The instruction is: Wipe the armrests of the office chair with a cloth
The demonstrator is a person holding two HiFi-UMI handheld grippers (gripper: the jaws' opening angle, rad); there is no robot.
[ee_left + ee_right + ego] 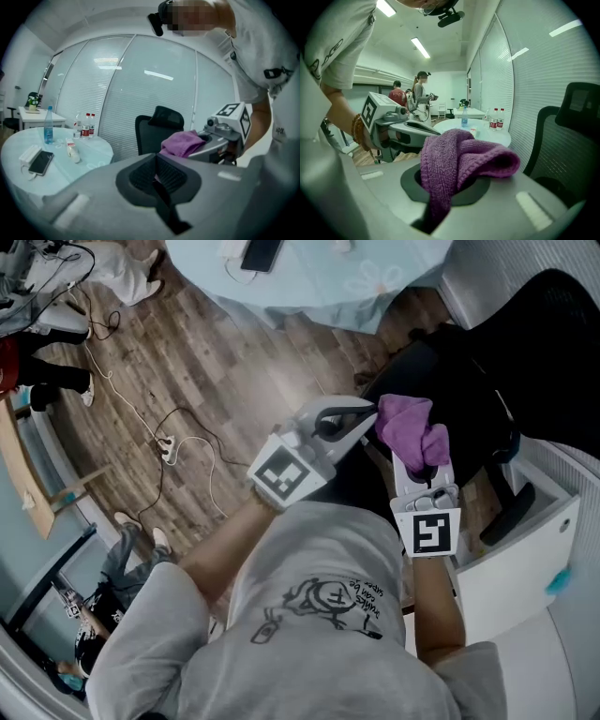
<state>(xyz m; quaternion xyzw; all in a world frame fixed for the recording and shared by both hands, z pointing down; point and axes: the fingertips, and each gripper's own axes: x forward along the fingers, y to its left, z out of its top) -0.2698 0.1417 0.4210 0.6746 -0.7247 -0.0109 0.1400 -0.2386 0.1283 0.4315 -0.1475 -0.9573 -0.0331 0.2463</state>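
Note:
My right gripper point(424, 486) is shut on a purple cloth point(412, 431), which bunches up above its jaws. In the right gripper view the cloth point(459, 157) hangs down into the slot between the jaws of the right gripper point(449, 190). My left gripper point(367, 414) is held beside it, shut, with its tip close to the cloth's left edge and nothing gripped. The black office chair point(525, 352) stands just beyond both grippers, one black armrest point(510, 512) showing at lower right. From the left gripper view the chair point(155, 131) stands behind the cloth point(182, 143).
A round pale-blue table point(319, 282) with a phone point(261, 253) and bottles point(84, 125) stands beyond the chair. Cables point(178, 442) lie on the wood floor at left. A white cabinet point(520, 563) sits at right. People point(419, 91) stand far back.

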